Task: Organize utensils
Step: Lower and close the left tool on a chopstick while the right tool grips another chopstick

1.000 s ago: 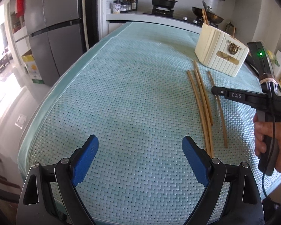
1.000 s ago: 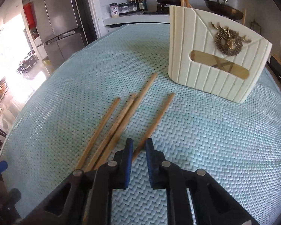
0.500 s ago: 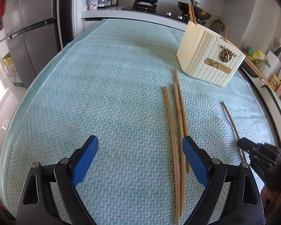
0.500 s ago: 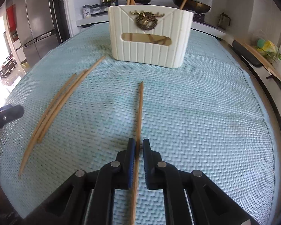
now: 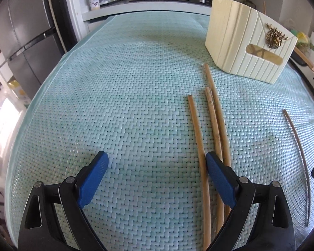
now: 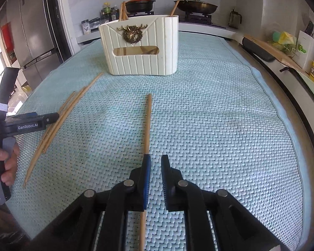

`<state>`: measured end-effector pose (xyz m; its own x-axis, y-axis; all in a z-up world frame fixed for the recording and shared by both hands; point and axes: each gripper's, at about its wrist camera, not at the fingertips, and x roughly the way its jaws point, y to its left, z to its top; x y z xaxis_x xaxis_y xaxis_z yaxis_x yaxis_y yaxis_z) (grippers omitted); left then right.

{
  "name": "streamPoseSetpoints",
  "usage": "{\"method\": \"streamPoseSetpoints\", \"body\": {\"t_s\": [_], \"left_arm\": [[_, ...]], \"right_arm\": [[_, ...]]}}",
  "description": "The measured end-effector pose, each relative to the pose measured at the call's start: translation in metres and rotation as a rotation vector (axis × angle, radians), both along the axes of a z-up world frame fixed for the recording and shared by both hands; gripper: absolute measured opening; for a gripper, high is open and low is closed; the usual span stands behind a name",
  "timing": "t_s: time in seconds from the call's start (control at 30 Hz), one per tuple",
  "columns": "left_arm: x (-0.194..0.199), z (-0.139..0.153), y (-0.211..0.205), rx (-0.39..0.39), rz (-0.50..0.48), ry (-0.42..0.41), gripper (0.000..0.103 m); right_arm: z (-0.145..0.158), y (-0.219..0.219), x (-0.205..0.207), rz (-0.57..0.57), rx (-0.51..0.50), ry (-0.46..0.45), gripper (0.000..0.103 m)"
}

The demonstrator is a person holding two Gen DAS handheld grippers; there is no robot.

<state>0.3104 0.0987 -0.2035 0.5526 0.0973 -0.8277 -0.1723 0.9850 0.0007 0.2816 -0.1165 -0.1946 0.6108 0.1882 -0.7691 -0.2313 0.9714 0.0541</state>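
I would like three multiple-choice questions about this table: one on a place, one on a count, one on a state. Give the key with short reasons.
1. Where does the cream holder stand?
A on the green mat
B on the stove
C on the floor

2. How many chopsticks lie loose on the mat?
A two
B four
C six

3. How is the left tool?
A shut
B open
C clamping a chopstick

Key: 1A, its base rests on the weave; 2B, three lie together and one apart; 3B, bare mat shows between its blue pads.
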Motion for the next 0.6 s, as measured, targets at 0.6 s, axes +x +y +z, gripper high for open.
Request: {"method": "streamPoseSetpoints", "body": {"t_s": [0.6], "left_arm": [[0.019,0.003,0.007,-0.017,-0.117,0.061,0.09]], "right_arm": [[-0.009,0.028,0.069,0.108,-0.033,0.095,0.026]]}}
